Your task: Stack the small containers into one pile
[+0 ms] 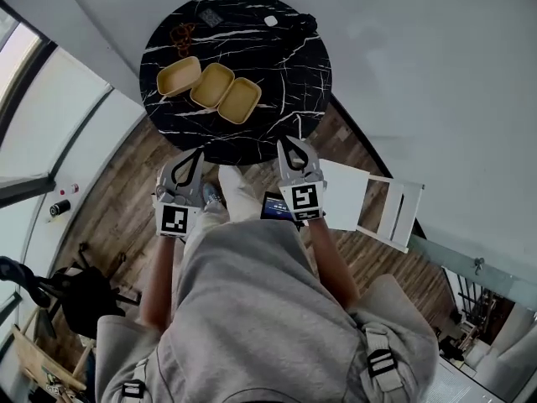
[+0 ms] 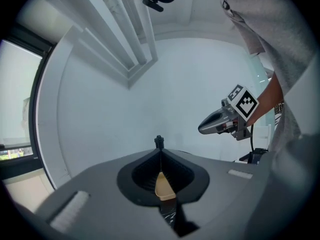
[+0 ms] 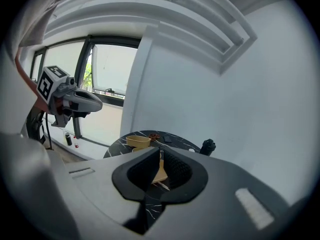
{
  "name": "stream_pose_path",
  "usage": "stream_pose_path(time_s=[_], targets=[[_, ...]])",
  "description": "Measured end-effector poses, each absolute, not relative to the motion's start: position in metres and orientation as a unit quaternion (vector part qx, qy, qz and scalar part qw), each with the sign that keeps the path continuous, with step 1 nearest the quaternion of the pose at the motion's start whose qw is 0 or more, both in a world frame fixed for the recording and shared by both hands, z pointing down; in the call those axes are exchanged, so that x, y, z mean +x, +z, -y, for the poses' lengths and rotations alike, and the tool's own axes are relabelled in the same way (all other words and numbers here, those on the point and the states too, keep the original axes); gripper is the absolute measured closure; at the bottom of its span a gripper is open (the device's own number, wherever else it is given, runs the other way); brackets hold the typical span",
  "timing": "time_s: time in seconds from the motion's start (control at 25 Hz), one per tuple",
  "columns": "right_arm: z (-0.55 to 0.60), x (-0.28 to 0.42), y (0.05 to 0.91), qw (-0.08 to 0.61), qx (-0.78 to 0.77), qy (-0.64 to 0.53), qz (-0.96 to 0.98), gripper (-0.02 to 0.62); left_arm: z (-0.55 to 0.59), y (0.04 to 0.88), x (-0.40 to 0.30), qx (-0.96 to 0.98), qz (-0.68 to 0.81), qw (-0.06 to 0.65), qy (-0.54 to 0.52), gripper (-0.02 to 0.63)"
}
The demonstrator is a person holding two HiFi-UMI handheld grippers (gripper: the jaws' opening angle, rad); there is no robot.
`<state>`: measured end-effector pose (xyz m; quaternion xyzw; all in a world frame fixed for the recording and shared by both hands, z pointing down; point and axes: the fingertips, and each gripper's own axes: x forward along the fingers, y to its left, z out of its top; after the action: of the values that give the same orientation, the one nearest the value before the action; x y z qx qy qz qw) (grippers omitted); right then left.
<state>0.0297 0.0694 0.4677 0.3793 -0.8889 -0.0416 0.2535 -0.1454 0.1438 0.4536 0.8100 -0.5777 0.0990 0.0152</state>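
Observation:
Three tan containers lie side by side on the round black marble table (image 1: pixel 285 74): the left one (image 1: pixel 179 75), the middle one (image 1: pixel 211 86) and the right one (image 1: pixel 240 100). Both grippers hover at the table's near edge, short of the containers. My left gripper (image 1: pixel 193 153) (image 2: pixel 160 151) is shut and empty; a tan container (image 2: pixel 164 188) shows past its jaws. The jaws of my right gripper (image 1: pixel 293 143) (image 3: pixel 161 153) stand a narrow crack apart with nothing between them. Beyond them I see a tan container (image 3: pixel 138 141).
A brown item (image 1: pixel 182 34), a grey card (image 1: pixel 210 17), a small white piece (image 1: pixel 270 21) and a black knob (image 1: pixel 306 22) lie at the table's far side. A white folding chair (image 1: pixel 373 204) stands to the right. Small bottles (image 1: pixel 59 208) and a black bag (image 1: pixel 84 296) are on the floor at left.

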Motion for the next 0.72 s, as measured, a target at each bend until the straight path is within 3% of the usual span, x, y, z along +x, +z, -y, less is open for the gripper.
stream_pose_path(time_s=[0.32, 0.48, 0.72], targets=[[0.019, 0.05, 0.481, 0.217, 0.414, -0.013, 0.884, 0.566, -0.056, 0.465, -0.131, 0.819, 0.553, 0.007, 0.155, 0.603], [0.056, 0.048, 0.494, 0.208, 0.413, -0.001, 0.887, 0.566, -0.014, 0.469, -0.13, 0.822, 0.536, -0.037, 0.189, 0.603], [0.084, 0.048, 0.513, 0.222, 0.411, 0.018, 0.884, 0.568, 0.015, 0.492, -0.153, 0.811, 0.545, -0.017, 0.213, 0.603]])
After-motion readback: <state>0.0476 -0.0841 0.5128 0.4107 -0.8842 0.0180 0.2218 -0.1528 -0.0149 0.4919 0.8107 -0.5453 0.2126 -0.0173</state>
